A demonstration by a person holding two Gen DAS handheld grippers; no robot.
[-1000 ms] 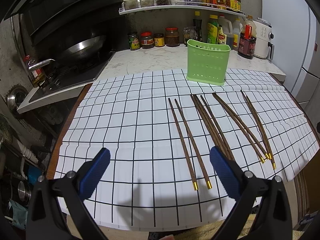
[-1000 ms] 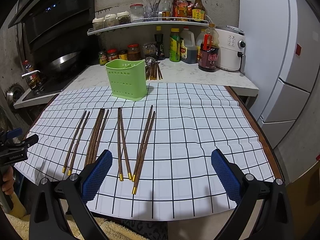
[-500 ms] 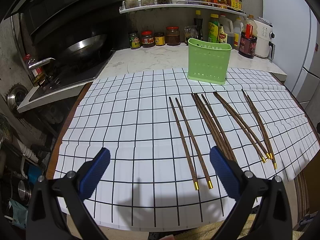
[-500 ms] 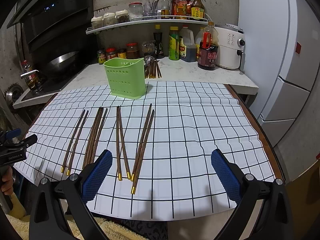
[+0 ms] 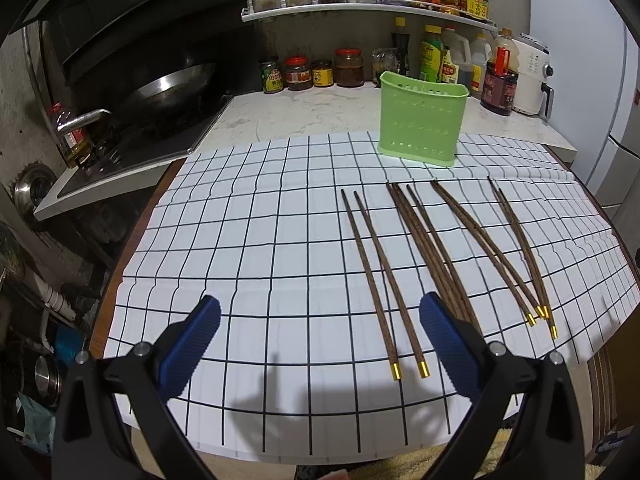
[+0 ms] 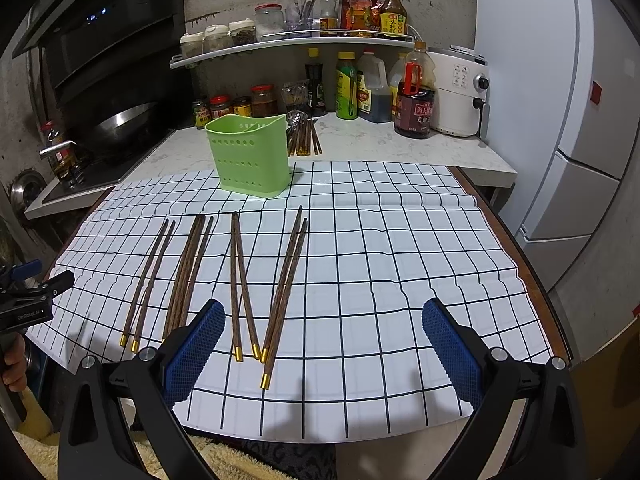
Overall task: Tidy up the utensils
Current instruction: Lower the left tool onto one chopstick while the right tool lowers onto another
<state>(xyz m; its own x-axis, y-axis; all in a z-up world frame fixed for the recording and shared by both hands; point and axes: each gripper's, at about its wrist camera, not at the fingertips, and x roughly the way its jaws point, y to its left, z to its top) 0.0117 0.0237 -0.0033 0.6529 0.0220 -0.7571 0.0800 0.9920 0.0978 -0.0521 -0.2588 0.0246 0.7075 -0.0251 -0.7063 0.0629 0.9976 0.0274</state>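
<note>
Several brown wooden chopsticks with gold ends (image 5: 384, 280) (image 6: 288, 280) lie in rows on the white grid cloth (image 5: 260, 240) (image 6: 380, 260). A green perforated utensil holder (image 5: 422, 124) (image 6: 250, 154) stands upright at the cloth's far edge. My left gripper (image 5: 320, 344) is open and empty above the cloth's near edge, left of the chopsticks. My right gripper (image 6: 324, 344) is open and empty above the near edge, with the gold chopstick ends just ahead of its left finger. The left gripper also shows at the far left of the right wrist view (image 6: 28, 292).
A marble counter (image 6: 380, 148) behind the cloth carries sauce bottles, jars, a white air fryer (image 6: 460, 96) and more chopsticks (image 6: 304, 140). A wok on a stove (image 5: 168, 92) is at the left. A shelf (image 5: 360, 10) with jars hangs above. A fridge (image 6: 580, 120) stands at the right.
Both grippers have shifted slightly forward over the cloth. Both stay open and empty. The chopsticks and holder have not moved.
</note>
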